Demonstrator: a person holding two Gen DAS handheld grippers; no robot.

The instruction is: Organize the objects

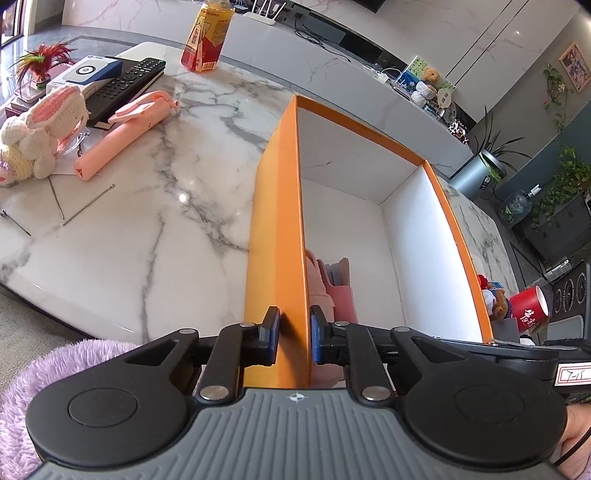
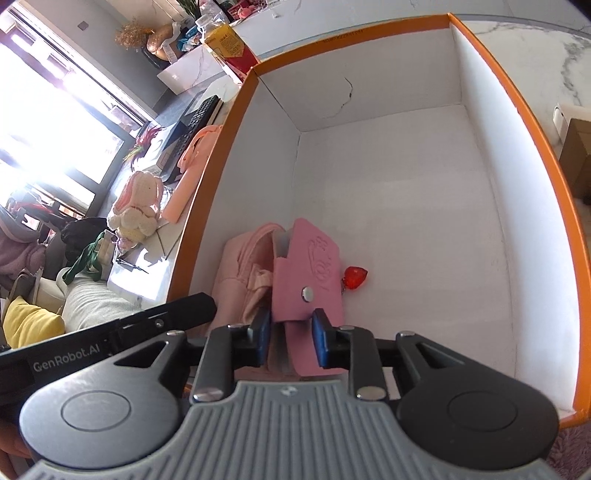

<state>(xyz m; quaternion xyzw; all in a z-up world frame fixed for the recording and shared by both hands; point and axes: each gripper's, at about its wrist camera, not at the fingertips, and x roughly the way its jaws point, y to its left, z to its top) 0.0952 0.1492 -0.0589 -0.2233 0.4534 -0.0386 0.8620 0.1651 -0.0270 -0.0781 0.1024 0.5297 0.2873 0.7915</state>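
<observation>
An orange box (image 1: 275, 229) with a white inside stands on the marble table (image 1: 147, 229). My left gripper (image 1: 294, 334) is shut on the box's near left wall, one finger outside, one inside. In the right wrist view the box (image 2: 546, 177) holds a pink pouch (image 2: 243, 273) and a pink wallet (image 2: 314, 273) with a red heart charm (image 2: 355, 277). My right gripper (image 2: 289, 341) is inside the box with its jaws around the wallet's near end. The pink items also show in the left wrist view (image 1: 332, 291).
On the table left of the box lie a pink fan (image 1: 122, 136), a crocheted bunny (image 1: 44, 129), a black remote (image 1: 125, 83), a drink bottle (image 1: 207, 35) and thin metal sticks (image 1: 88, 205). A red paper cup (image 1: 528, 304) stands right of the box.
</observation>
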